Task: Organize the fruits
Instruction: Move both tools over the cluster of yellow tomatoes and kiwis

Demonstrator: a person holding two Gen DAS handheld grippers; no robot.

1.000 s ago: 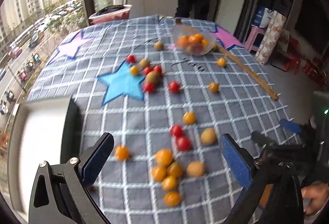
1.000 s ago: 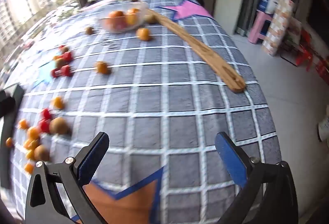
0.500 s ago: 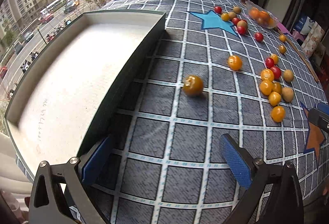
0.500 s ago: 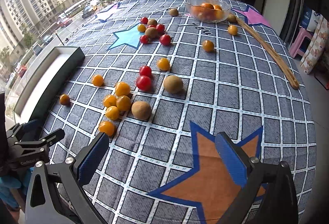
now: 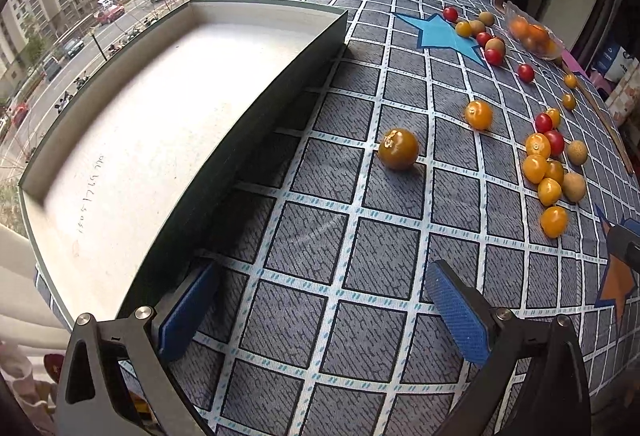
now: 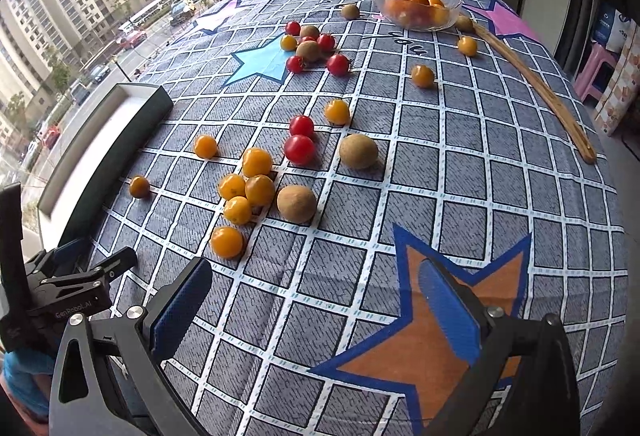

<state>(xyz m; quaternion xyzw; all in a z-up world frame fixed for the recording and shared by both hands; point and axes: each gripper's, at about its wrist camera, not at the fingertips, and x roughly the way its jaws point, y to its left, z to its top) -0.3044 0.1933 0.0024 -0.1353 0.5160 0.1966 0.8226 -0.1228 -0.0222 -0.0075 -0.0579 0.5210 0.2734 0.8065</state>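
A checked tablecloth (image 6: 480, 164) covers the table. A shallow dark-walled tray (image 5: 248, 140) sits at its left edge. The left gripper (image 5: 320, 300) and right gripper (image 6: 316, 300) hang wide open, holding nothing. Orange tomatoes (image 6: 256, 162), red tomatoes (image 6: 299, 149) and brown kiwis (image 6: 358, 151) lie scattered mid-cloth; a glass bowl (image 6: 416, 9) holds more fruit at the far end.

Left wrist view: looking forward from low over the table's near-left corner, close beside the green-walled tray (image 5: 256, 124), facing across the checked cloth (image 5: 340, 236) toward the glass bowl (image 5: 534, 36). Right wrist view: sitting higher and further right, facing the same way over the orange star (image 6: 436, 320). Both are sharing the tray, the scattered fruit cluster (image 6: 256, 188) and the bowl.
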